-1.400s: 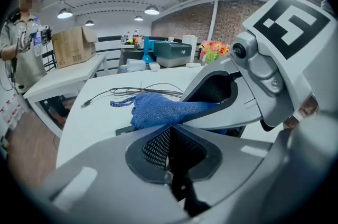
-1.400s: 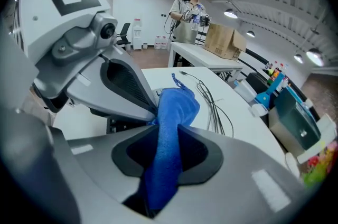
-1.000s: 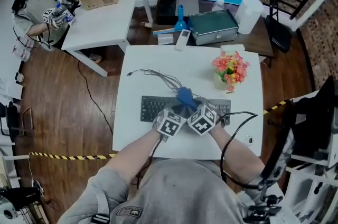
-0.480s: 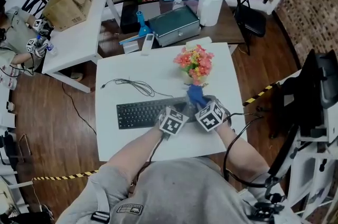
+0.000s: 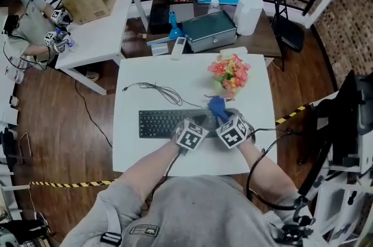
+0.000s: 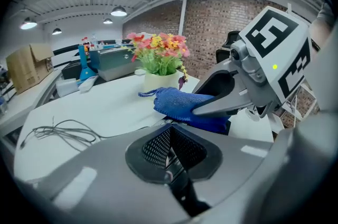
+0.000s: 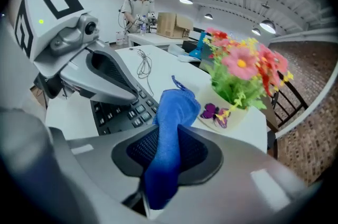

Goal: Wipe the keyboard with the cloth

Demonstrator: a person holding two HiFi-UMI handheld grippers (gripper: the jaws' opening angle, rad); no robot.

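Observation:
The black keyboard point(image 5: 166, 122) lies across the white table point(image 5: 140, 150). A blue cloth point(image 5: 217, 107) hangs out of my right gripper point(image 5: 222, 118), whose jaws are shut on it. The cloth point(image 7: 174, 112) drapes forward over the keyboard's right end point(image 7: 124, 112). Close on its left my left gripper point(image 5: 201, 122) rests over the keys, jaws together with nothing between them. In the left gripper view the cloth point(image 6: 177, 104) sits under the right gripper's fingers point(image 6: 222, 106). In the right gripper view the left gripper's fingers point(image 7: 108, 80) lie on the keyboard.
A pot of pink and red flowers point(image 5: 228, 74) stands just behind the cloth, near the table's far right. The keyboard's cable point(image 5: 154, 90) loops over the far left. Behind are a metal box point(image 5: 215, 30), a paper roll point(image 5: 247, 13) and a person point(image 5: 29, 13) at another table.
Both grippers have slid to the right along the keyboard, carrying the cloth from its middle to its right end, closer to the flowers.

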